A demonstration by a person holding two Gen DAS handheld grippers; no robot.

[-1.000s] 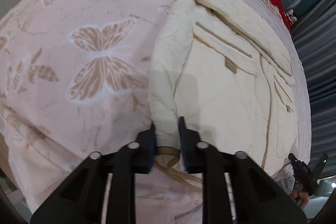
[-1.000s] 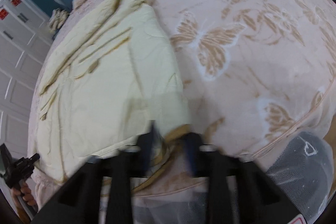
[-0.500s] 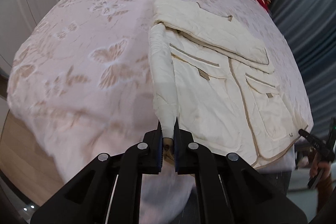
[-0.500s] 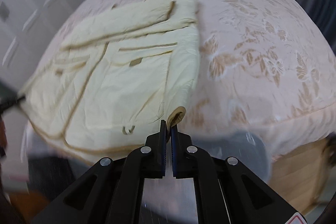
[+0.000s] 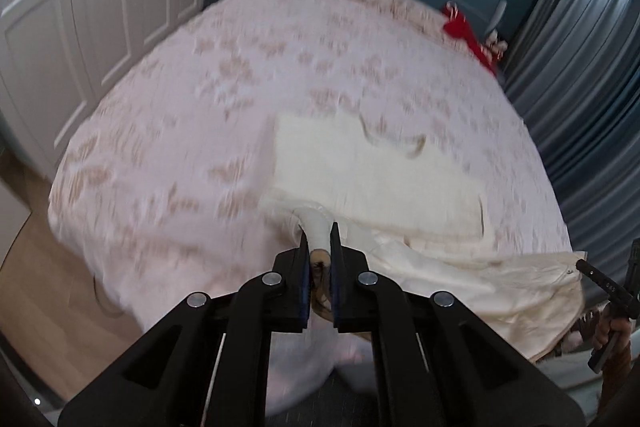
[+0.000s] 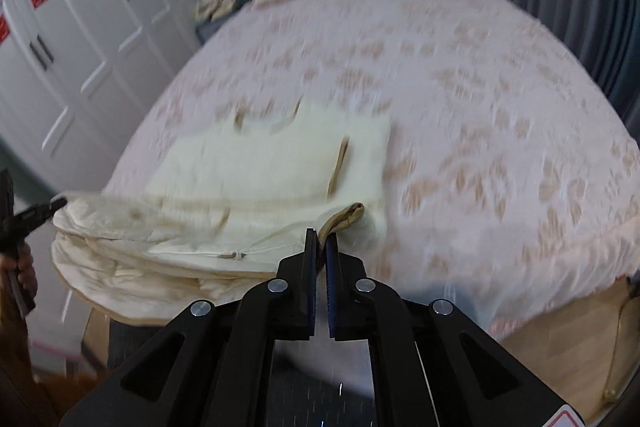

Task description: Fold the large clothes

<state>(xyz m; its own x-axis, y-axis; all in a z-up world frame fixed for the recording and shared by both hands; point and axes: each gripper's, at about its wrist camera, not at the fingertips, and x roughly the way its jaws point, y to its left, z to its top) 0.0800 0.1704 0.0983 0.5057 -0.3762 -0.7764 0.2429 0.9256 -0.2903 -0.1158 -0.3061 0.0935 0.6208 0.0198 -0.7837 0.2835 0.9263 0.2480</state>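
Pinching jacket hem between fingers

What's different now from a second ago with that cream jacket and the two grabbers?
Both grippers, left gripper and right gripper, clamped the cream jacket at its near hem corners and lifted them, so the hem now hangs clear of the bed. The jacket's upper part stays flat.
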